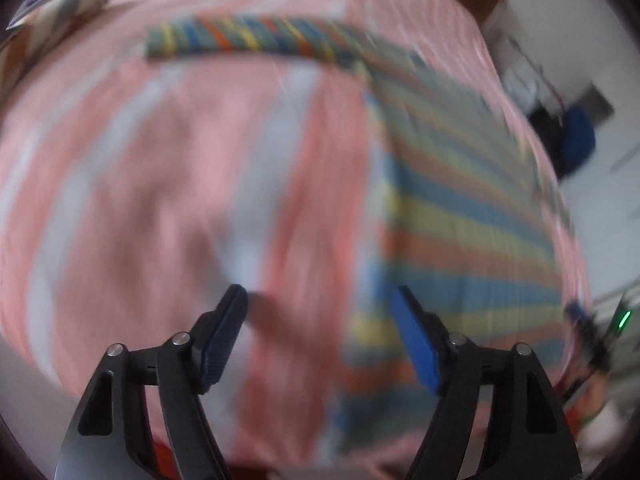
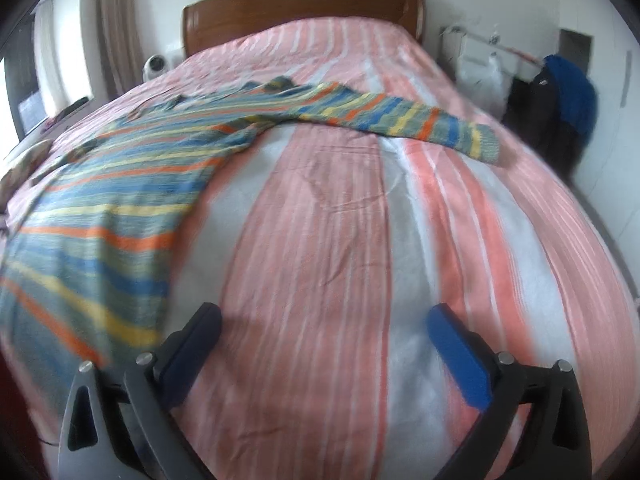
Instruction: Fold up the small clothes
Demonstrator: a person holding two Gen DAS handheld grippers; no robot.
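Nearest the right wrist camera, the right gripper (image 2: 324, 344) hangs above the bedspread (image 2: 312, 240) with its fingers spread wide and nothing between them; only pink and white stripes show in the gap. The left gripper (image 1: 320, 340) is likewise released and empty, poised over the bedspread (image 1: 160, 160) just beside the near side edge of the striped sweater (image 1: 460, 220).

The sweater (image 2: 112, 200) lies spread flat across the bed. Its body runs from the near left part of the bedspread toward the middle, and one sleeve (image 2: 400, 114) stretches out straight toward the right edge, its cuff resting short of that edge. In the left wrist view another sleeve (image 1: 248, 38) reaches out flat toward the far left. No fold is visible anywhere in it, so I judge the task to be at its start: the garment is laid out, and both sleeves and the body are left to fold.

Much is hard to make out. The left wrist view is heavily smeared by motion blur, so the sweater's hem and weave dissolve into streaks. The hem is cut off at the left of the right wrist view. The collar area is too far and too bunched to read. Beyond the bed, the wooden headboard (image 2: 304, 8) and the dark and blue clutter (image 2: 560, 92) by the right wall are recognisable only in outline.
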